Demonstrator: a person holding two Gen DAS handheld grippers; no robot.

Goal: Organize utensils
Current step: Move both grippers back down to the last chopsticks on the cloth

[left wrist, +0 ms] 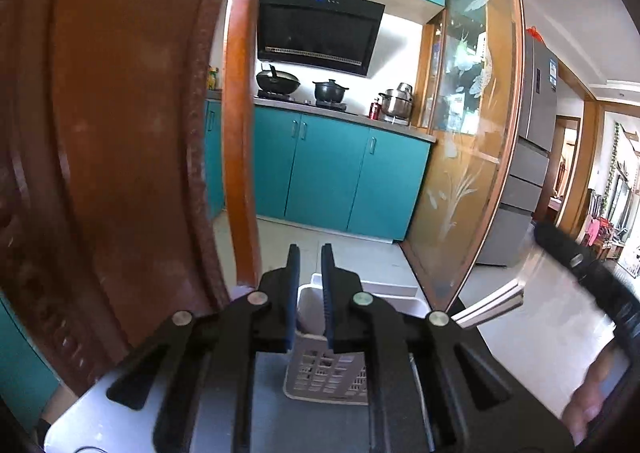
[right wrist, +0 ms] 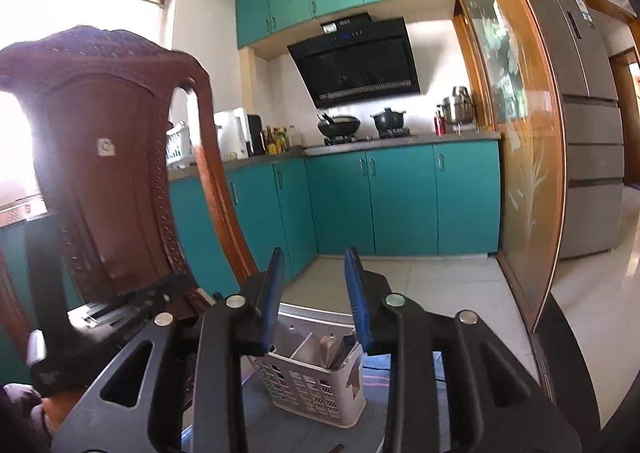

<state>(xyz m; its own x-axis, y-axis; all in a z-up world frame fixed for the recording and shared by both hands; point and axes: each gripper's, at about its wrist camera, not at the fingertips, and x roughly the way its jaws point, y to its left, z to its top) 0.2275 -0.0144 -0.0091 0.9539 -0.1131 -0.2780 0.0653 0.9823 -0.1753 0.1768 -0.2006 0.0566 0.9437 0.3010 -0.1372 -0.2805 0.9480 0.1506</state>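
Note:
A white perforated utensil holder (right wrist: 320, 385) stands on a grey surface just below my right gripper (right wrist: 314, 281). It has dividers inside, and several utensils (right wrist: 330, 349) stand in its right compartment. My right gripper is open and empty above the holder. The same holder shows in the left wrist view (left wrist: 320, 373), behind my left gripper (left wrist: 311, 273), whose blue pads stand a narrow gap apart with nothing between them. The right gripper's black body (left wrist: 592, 285) shows at the right edge of the left wrist view.
A tall carved brown chair back (left wrist: 120, 133) rises close on the left, also seen in the right wrist view (right wrist: 108, 157). Beyond are teal kitchen cabinets (right wrist: 400, 197), a stove with pots (right wrist: 340, 125), a glass sliding door (right wrist: 520, 173) and a grey fridge (right wrist: 588, 113).

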